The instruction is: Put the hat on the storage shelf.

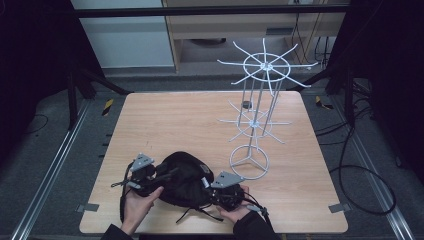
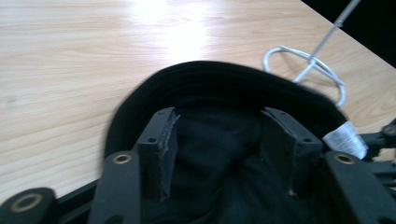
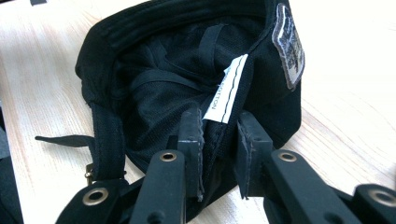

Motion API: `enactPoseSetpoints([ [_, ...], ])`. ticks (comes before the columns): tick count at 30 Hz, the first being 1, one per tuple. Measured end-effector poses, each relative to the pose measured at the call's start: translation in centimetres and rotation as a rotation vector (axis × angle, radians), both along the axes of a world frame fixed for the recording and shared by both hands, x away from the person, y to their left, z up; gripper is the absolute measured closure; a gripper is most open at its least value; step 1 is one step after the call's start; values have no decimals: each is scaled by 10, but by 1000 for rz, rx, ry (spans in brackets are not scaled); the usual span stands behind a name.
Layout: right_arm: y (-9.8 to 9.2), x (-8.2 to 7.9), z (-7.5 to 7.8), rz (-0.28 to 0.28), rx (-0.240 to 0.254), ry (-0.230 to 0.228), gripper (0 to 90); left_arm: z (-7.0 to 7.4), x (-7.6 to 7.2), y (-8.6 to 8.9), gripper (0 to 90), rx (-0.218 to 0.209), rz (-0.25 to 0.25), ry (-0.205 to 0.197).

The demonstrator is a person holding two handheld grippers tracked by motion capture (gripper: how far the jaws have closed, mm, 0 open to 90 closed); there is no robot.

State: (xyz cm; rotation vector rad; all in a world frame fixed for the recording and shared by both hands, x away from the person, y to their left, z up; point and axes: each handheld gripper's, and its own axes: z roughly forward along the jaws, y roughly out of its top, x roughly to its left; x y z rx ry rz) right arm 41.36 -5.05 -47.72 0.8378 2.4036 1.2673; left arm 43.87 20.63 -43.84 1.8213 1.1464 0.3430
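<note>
Black cap (image 1: 182,177) is lying upside down at the near edge of the wooden bench (image 1: 165,120), between both hands, inside facing up. White wire display rack (image 1: 256,107) is standing well apart, toward the far right of the bench.

Left claw (image 2: 217,142) is standing wide over the cap's mesh lining, pads apart with only loose fabric between them, nothing pinched. From the high view the left claw (image 1: 145,175) is sitting at the cap's left edge.

Right claw (image 3: 219,154) is standing narrow around the cap's rim wall just below the white care label (image 3: 226,88). The pads look close to the fabric, but a slim gap is showing on each side, so I'm reading it as not yet clamping. Woven patch (image 3: 288,43) is showing on the outer side of the cap, and the back strap and buckle (image 3: 88,175) are trailing at the left.

Step in hand, as I judge it: getting a two-handed hold on the cap's rim for picking it up, likely for hanging on the rack.

Next move is calling for the right claw closing fully on the rim and the left claw pinching the opposite edge, then lifting evenly so the soft crown isn't folding or slipping out.
</note>
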Motion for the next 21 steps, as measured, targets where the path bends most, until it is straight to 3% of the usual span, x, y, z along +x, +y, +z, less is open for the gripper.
enactPoseSetpoints([
  [5, 0, -1, -2, 4, 9, 6, 744, -3, 12, -25, 398, -19, -27, 42],
  [10, 0, -1, -2, 9, 4, 4, 746, -5, 15, -41, 361, -39, -39, 45],
  [16, 2, -1, -2, 24, 1, -1, 753, -6, 17, -53, 310, -18, -44, 47],
  [21, 3, -1, -3, 31, -8, -2, 764, -6, 20, -55, 278, -28, -38, 63],
])
